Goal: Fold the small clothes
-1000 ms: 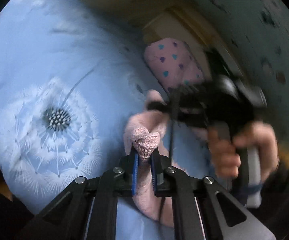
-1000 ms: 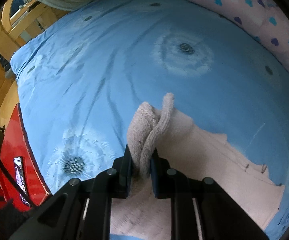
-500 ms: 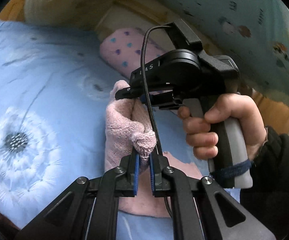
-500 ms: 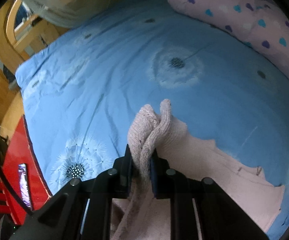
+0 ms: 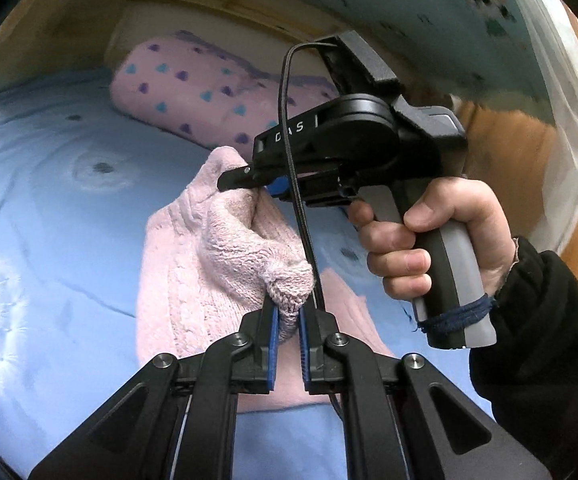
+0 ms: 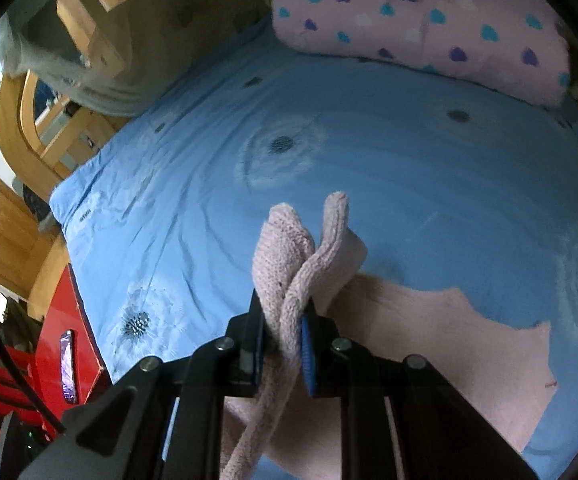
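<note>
A small pink knitted garment (image 5: 193, 276) is lifted off the blue bed sheet, its lower part still lying on the bed. My left gripper (image 5: 287, 316) is shut on one bunched edge of it. My right gripper (image 6: 283, 320) is shut on another bunched edge (image 6: 289, 256). In the left wrist view the right gripper (image 5: 249, 178) sits just beyond and above, its hand on the handle, the knit stretched between the two. The rest of the garment (image 6: 441, 352) spreads flat to the right in the right wrist view.
A pink pillow with coloured hearts (image 6: 429, 28) lies at the head of the bed (image 6: 369, 148). A red box with a phone on it (image 6: 67, 360) stands at the bed's left edge. Wooden furniture (image 6: 5, 208) stands beyond. A cable (image 5: 297, 184) hangs from the right gripper.
Both grippers have lifted the garment higher and tilted up toward the pillow. The right gripper has come closer to the left one. Both stay shut on the knit.
</note>
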